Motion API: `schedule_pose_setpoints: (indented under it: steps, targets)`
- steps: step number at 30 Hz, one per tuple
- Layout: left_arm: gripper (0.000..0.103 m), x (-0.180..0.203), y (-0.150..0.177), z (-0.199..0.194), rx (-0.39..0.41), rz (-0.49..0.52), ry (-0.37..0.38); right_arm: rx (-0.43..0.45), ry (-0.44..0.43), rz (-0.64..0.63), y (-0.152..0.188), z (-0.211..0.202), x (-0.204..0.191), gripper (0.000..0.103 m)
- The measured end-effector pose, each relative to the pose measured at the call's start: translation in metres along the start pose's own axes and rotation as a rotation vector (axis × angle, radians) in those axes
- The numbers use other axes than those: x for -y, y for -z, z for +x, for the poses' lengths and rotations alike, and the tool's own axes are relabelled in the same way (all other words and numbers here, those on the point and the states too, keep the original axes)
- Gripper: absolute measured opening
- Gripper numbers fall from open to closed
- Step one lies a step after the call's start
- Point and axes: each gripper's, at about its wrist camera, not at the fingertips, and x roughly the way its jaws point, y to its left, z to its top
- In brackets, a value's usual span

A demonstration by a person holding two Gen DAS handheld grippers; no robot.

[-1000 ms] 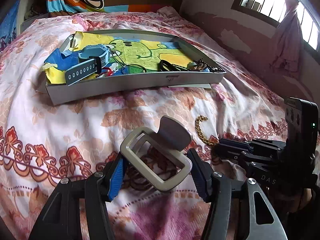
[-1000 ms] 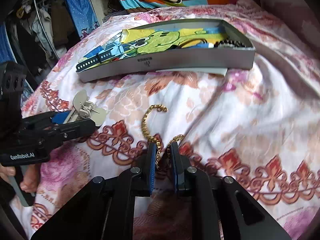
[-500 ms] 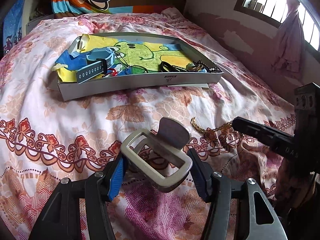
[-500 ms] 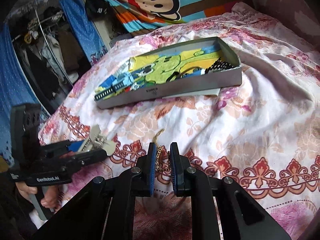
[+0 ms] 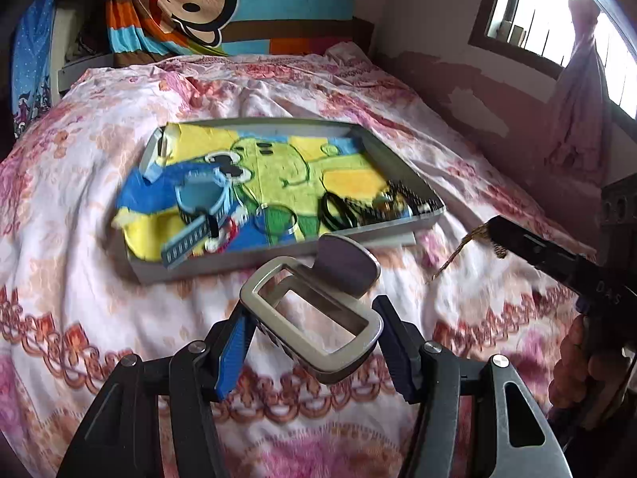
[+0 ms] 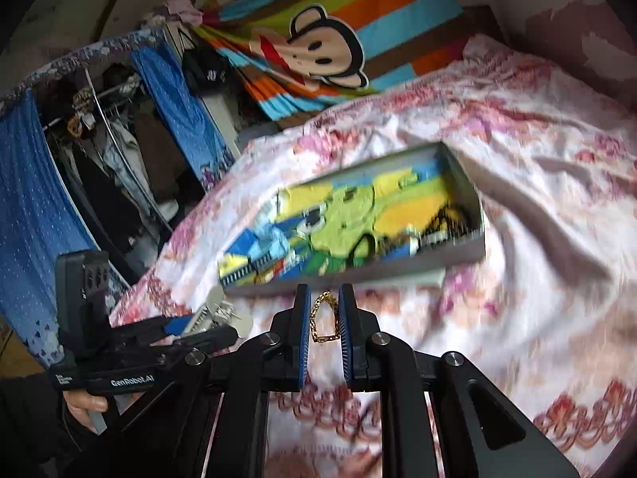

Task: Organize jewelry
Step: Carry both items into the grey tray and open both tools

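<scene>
My left gripper (image 5: 314,330) is shut on a beige metal hair clip (image 5: 338,358), held off the floral bedspread just in front of the grey tray (image 5: 278,257). The tray is lined with a yellow-green cartoon cloth and holds a blue watch (image 5: 199,203), black loops (image 5: 336,211) and a dark bead bracelet (image 5: 410,195). My right gripper (image 6: 323,306) is shut on a gold chain (image 6: 324,318), which hangs in the air short of the tray's front wall (image 6: 358,275). The left wrist view shows that chain (image 5: 458,251) dangling from the right gripper (image 5: 497,231). The left gripper (image 6: 215,318) with its clip is low on the left.
A striped monkey blanket (image 5: 223,4) hangs behind the bed's head. A wall and a barred window (image 5: 537,12) stand on the right. A clothes rack with a blue curtain (image 6: 79,167) is on the left. A person's hand (image 5: 577,374) grips the right handle.
Both grippers have risen off the bedspread with their items. The gold chain, which lay on the bed, now hangs free. The right view has tilted up and the tray looks closer.
</scene>
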Motion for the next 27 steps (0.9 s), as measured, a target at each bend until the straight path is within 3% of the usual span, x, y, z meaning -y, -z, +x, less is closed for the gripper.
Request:
schedule_pose_setpoints:
  steps: [8,11,19,27]
  targets:
    - [0.057,-0.007,-0.052,0.035,0.020,-0.038,-0.105,0.186,0.032,-0.035,-0.052,0.011,0.012,0.013]
    - [0.057,-0.007,-0.065,0.056,0.007,-0.036,-0.127,0.218,0.029,-0.027,-0.059,0.026,0.026,0.013]
    - [0.057,-0.008,-0.080,0.107,-0.039,-0.079,-0.143,0.083,0.085,0.063,-0.047,0.080,0.075,0.013]
    - [0.060,-0.006,-0.071,0.115,-0.065,-0.076,-0.155,0.009,0.133,0.051,-0.033,0.102,0.082,0.014]
